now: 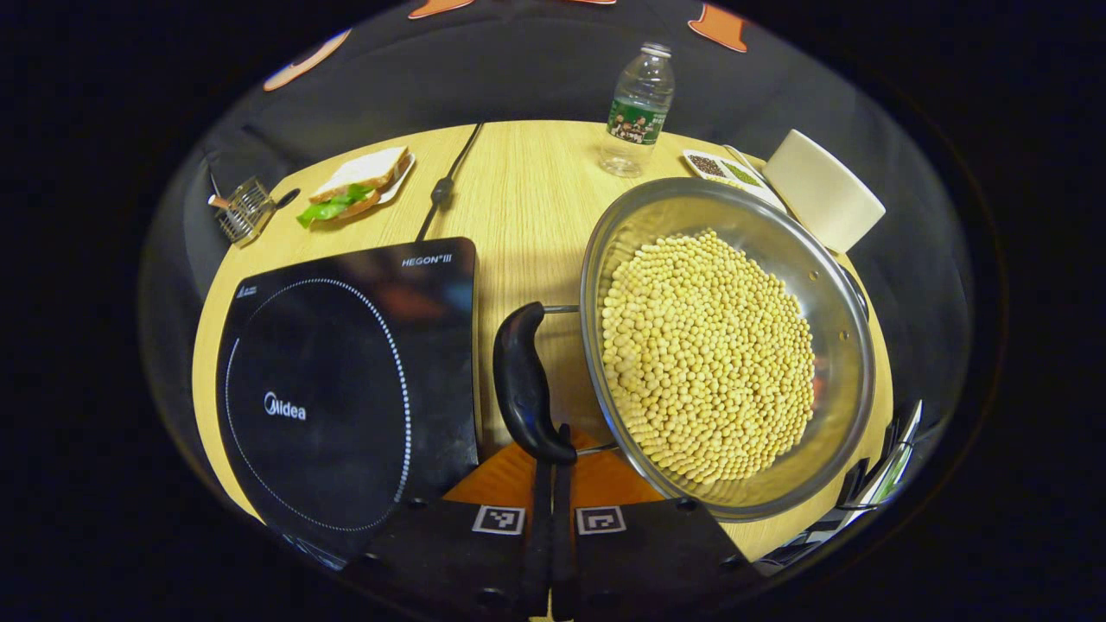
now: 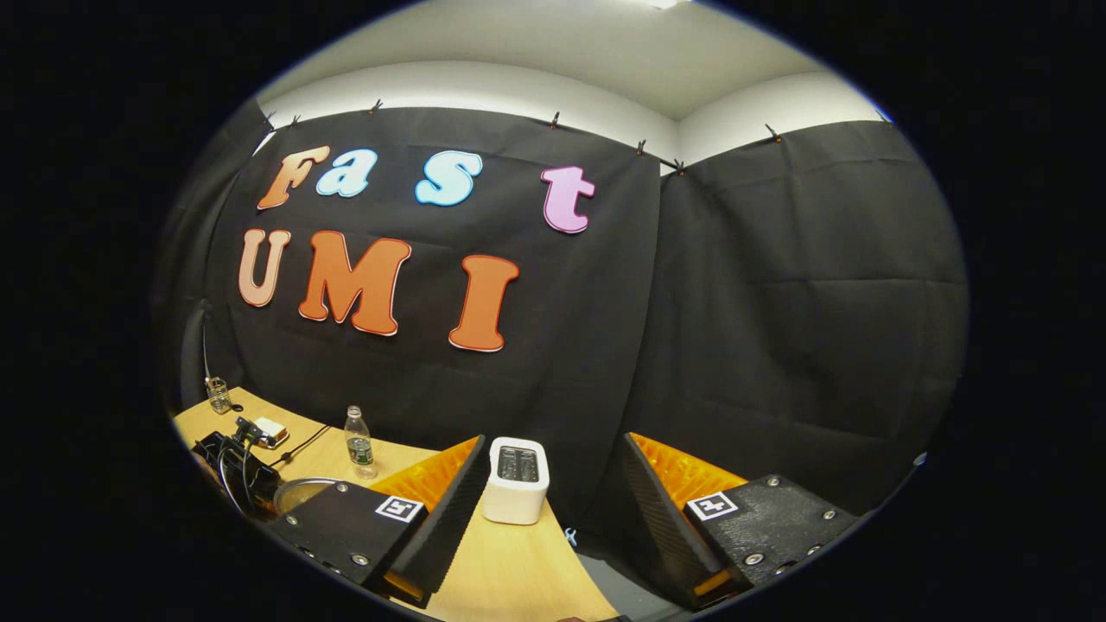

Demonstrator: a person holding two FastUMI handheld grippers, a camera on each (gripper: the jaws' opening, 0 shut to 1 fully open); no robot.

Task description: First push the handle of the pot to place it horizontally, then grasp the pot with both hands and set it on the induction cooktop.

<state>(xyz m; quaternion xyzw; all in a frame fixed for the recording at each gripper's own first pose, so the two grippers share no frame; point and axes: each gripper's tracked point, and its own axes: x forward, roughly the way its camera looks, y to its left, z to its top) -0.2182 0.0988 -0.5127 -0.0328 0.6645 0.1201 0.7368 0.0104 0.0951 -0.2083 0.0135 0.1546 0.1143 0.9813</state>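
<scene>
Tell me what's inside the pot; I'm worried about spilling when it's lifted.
The pot holds a heaped layer of small pale yellow beans, well below the rim. They cover the pot's bottom, so anything beneath them is hidden.

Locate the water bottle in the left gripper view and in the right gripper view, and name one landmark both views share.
Left gripper view: the water bottle stands at the top, right of centre, at the table's far edge beyond the pot of beans.
Right gripper view: the water bottle is small at lower left, upright on the wooden table, left of the white toaster.
Shared landmark: the white toaster, right of the bottle in both.
</scene>
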